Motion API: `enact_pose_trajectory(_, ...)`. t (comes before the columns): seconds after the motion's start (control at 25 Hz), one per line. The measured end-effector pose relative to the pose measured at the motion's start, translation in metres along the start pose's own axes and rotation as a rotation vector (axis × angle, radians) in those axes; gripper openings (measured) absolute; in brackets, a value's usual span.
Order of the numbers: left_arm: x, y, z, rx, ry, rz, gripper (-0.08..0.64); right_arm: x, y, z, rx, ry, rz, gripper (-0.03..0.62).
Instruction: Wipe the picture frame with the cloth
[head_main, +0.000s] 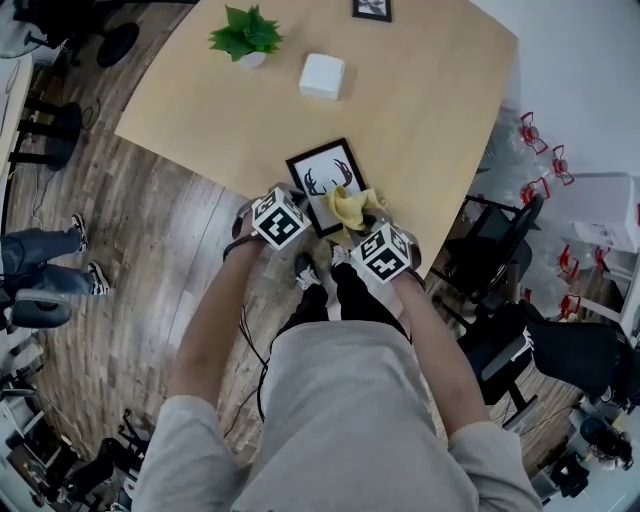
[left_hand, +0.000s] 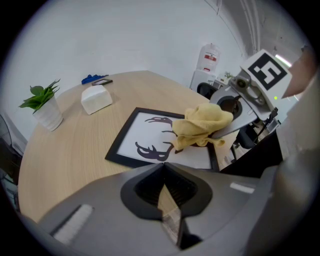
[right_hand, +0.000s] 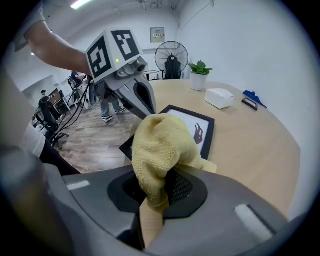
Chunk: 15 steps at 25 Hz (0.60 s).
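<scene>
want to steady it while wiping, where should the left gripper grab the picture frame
Take the black border at the near corner of the picture frame, coming in low from the table edge. It lies flat, so likely only its thin rim offers a pinch, and that corner is clear of the cloth in the right gripper.

Open-plan office/lab space, white walls: a pale round mtg table (head_main: 420, 90) on wood-plank floor (head_main: 150, 260), black swivel chairs (head_main: 505, 245) alongside, a pedestal fan (right_hand: 171, 57) by the far wall and ppl (right_hand: 44, 99) standing in the bkgd.
</scene>
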<state>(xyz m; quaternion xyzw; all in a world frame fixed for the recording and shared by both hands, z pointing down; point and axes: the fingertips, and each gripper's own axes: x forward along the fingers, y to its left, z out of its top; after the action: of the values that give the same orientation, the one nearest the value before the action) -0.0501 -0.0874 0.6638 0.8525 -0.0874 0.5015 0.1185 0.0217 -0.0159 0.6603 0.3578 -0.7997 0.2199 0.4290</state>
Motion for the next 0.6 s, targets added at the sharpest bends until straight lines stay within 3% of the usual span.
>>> enact_pose_trajectory(0.6, 0.0, 0.0, 0.002, 0.004, -0.002, 0.006, 0.054, -0.015, -0.044, -0.02, 0.076, 0.024, -0.064, 0.052)
